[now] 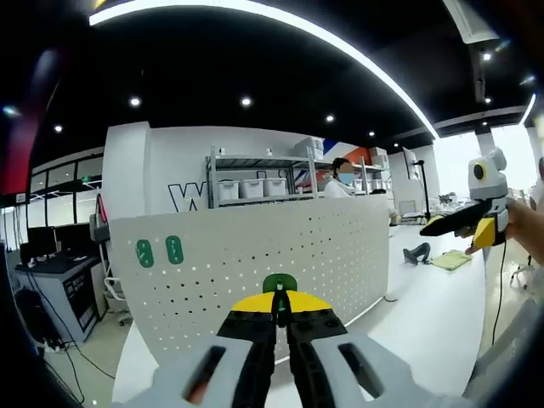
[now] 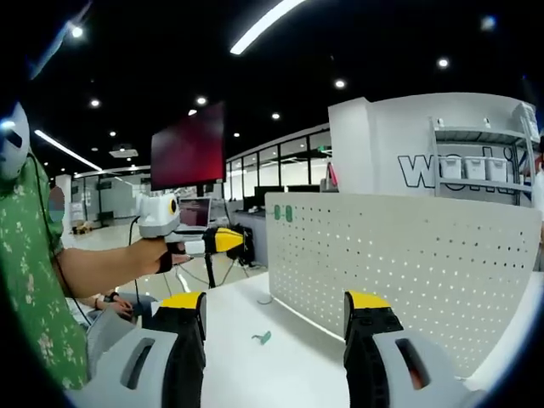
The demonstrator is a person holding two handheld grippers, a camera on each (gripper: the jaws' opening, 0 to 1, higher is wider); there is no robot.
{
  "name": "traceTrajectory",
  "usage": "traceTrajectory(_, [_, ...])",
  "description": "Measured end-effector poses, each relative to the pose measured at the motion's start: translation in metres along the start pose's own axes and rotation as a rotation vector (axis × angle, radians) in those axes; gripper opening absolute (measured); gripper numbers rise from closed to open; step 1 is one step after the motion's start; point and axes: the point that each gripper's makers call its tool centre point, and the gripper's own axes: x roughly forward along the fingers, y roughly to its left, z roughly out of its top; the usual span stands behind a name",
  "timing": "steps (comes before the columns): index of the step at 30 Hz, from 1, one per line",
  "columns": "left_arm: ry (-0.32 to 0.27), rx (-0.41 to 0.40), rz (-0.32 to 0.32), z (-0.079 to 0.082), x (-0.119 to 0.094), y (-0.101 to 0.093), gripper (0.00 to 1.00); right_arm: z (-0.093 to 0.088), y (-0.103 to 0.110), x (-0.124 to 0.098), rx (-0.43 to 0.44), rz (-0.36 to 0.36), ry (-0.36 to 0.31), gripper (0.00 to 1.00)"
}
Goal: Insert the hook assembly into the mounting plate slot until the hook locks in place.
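Note:
A white perforated mounting plate (image 1: pixel 280 246) stands upright on the white table, with two green hooks (image 1: pixel 159 252) fixed near its upper left corner. My left gripper (image 1: pixel 279 299) is shut on a green hook assembly (image 1: pixel 279 283), held in front of the plate's lower middle and apart from it. A hand holds my right gripper (image 1: pixel 463 223) up at the far right. In the right gripper view, that gripper (image 2: pixel 272 319) has its jaws wide open with nothing between them. The plate (image 2: pixel 408 263) lies ahead, the left gripper (image 2: pixel 223 240) is at left, and a loose green hook (image 2: pixel 262 337) rests on the table.
Behind the plate are a metal shelf with white bins (image 1: pixel 255 183) and a person (image 1: pixel 340 178). A dark object (image 1: pixel 416 252) and a yellow-green cloth (image 1: pixel 450 259) lie at the far right of the table. A desk with monitors (image 1: pixel 51 255) stands to the left.

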Motion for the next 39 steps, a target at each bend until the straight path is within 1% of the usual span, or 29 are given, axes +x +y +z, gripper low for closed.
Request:
traceTrajectory(6, [-0.041,-0.024,0.031,0.017,0.015,0.013,0.03,0.003,-0.005,-0.001,-0.001,0.004,0.000,0.68])
traceTrajectory(13, [-0.071,-0.038,0.074,0.027,0.030,0.026,0.03,0.008,-0.010,-0.001,0.004,0.002,-0.010,0.69])
traceTrajectory(18, [-0.090,-0.049,0.124,0.031,0.038,0.035,0.03,0.011,-0.015,-0.001,0.005,-0.004,-0.014,0.69])
traceTrajectory(24, [-0.105,-0.056,0.155,0.034,0.050,0.042,0.03,0.013,-0.019,0.000,0.003,-0.007,-0.017,0.69])
traceTrajectory(28, [-0.110,-0.066,0.187,0.035,0.057,0.049,0.03,0.013,-0.022,0.001,0.005,-0.008,-0.019,0.69])
traceTrajectory(32, [-0.114,-0.055,0.208,0.036,0.068,0.054,0.03,0.013,-0.025,0.001,0.005,-0.010,-0.021,0.69])
traceTrajectory(39, [-0.127,-0.060,0.245,0.038,0.084,0.066,0.03,0.017,-0.030,-0.001,0.001,-0.015,-0.027,0.69])
